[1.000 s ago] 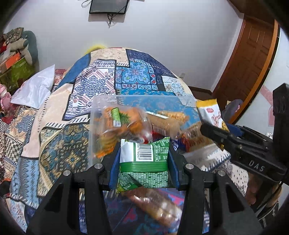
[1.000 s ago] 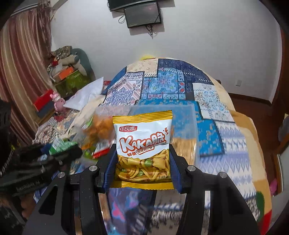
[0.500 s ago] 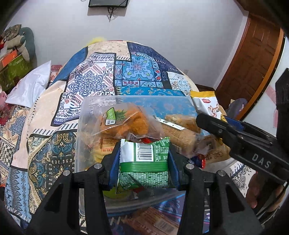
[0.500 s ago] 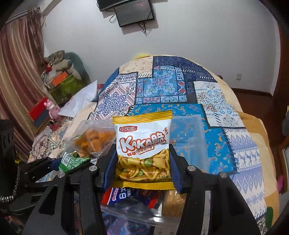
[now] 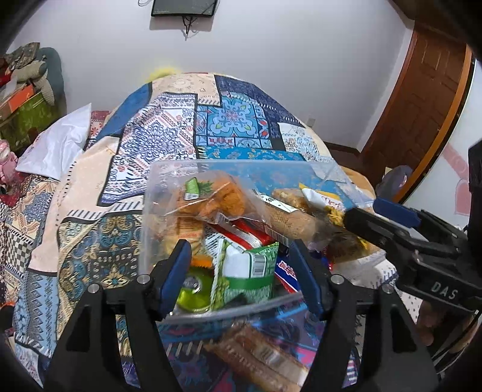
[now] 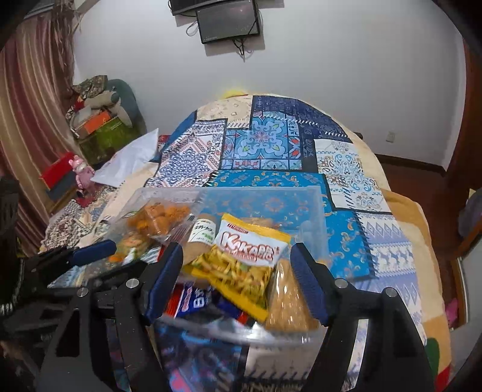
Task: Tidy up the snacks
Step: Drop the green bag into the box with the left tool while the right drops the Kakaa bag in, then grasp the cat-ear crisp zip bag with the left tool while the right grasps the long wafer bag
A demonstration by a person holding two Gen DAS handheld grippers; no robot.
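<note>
A clear plastic bin point(image 5: 241, 165) point(image 6: 313, 211) sits on the quilted bed, holding several snacks: an orange fried-snack bag point(image 5: 217, 196) point(image 6: 156, 217), a long biscuit pack point(image 5: 289, 217) and a red packet point(image 5: 247, 235). My left gripper point(image 5: 241, 259) hangs over the bin's near rim, its jaws opening. The green packet point(image 5: 250, 271) lies tilted between them, free of both pads. My right gripper point(image 6: 236, 262) point(image 5: 391, 223) is opening too. The yellow Kaka chips packet point(image 6: 241, 259) tips down into the bin between its fingers, touching neither pad. My left gripper point(image 6: 90, 253) shows at the left of the right wrist view.
Another wrapped biscuit pack point(image 5: 262, 355) lies on the quilt in front of the bin. A white pillow point(image 5: 57, 150) and stacked boxes point(image 6: 99, 126) are at the left. A wooden door point(image 5: 421, 105) is at the right, a screen point(image 6: 229, 18) on the far wall.
Both grippers were shut on their packets and now stand open. The green packet and the yellow chips packet have slipped free and tilted down into the bin.
</note>
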